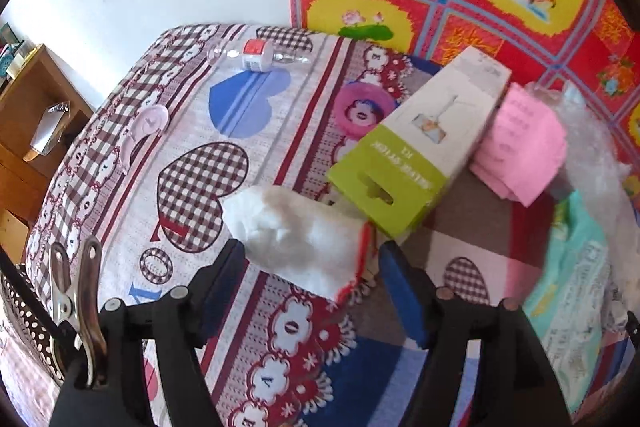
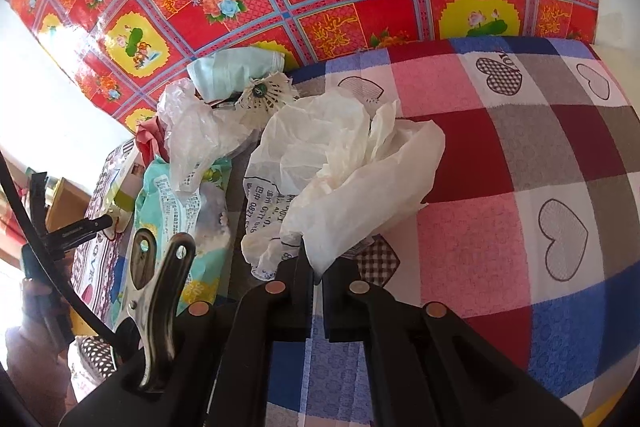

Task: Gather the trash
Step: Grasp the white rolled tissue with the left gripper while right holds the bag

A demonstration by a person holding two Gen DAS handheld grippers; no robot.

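White crumpled paper lay on the bed, pinched by the closed right gripper. The left gripper, spread open, straddled a tissue wad, perhaps touching it. Closing looked next.

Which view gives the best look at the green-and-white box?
The left wrist view. There the green-and-white box lies in full sight on the bedspread, printed face and green hanger end up, just beyond the open left gripper. The right wrist view shows only a sliver of it behind the teal packet.
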